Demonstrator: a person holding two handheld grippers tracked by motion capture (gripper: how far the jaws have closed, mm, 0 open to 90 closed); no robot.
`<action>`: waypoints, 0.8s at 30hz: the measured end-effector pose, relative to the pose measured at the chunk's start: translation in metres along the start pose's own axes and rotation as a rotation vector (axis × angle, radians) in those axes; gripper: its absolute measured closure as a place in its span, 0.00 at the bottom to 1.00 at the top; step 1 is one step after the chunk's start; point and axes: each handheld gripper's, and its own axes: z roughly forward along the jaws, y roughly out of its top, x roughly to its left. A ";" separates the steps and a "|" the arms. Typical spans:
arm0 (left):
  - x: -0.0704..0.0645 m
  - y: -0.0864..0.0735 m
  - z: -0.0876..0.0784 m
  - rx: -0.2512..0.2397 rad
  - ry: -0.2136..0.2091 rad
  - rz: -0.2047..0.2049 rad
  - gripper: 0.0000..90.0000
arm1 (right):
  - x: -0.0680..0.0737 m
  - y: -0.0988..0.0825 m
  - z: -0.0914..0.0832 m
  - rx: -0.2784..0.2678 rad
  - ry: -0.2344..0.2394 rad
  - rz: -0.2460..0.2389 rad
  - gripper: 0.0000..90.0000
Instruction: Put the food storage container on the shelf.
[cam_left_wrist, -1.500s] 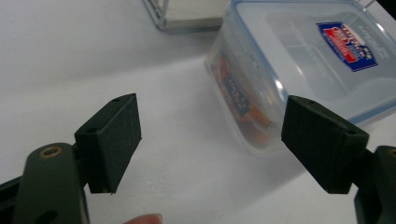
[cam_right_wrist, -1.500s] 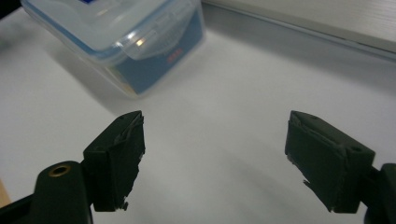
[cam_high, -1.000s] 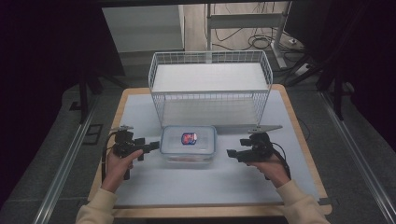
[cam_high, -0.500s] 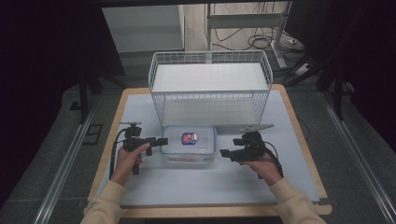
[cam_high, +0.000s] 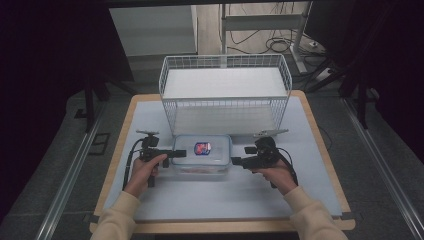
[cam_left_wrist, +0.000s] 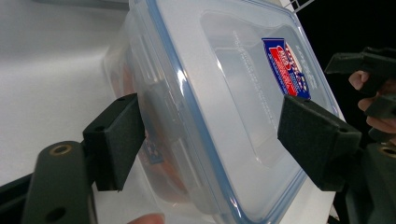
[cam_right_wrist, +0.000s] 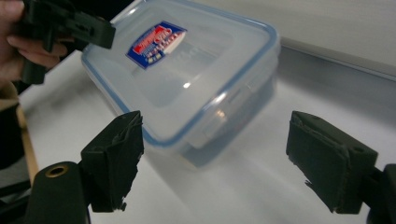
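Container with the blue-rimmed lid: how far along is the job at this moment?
Early. The container sits lidded on the table before the wire basket. The left gripper, jaws just closing, straddles its edge. The right gripper is open, just short of it. Gripping and any move remain.

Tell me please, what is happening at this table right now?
A person works with a gripper in each hand on a clear plastic container with a blue-rimmed lid, which lies on the table in front of a white wire basket. The left gripper has its jaws around the container's end and has just been closing on it. The right gripper is open, a little short of the other end.
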 end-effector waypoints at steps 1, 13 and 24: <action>0.001 0.000 -0.001 -0.003 -0.004 -0.011 0.28 | -0.001 0.002 0.003 0.001 0.013 0.012 0.21; 0.002 -0.001 -0.001 -0.010 -0.006 -0.014 0.30 | -0.020 0.013 0.044 0.052 0.126 0.207 0.21; 0.001 -0.002 -0.001 -0.016 -0.007 -0.014 0.30 | -0.030 0.008 0.060 0.073 0.199 0.320 0.21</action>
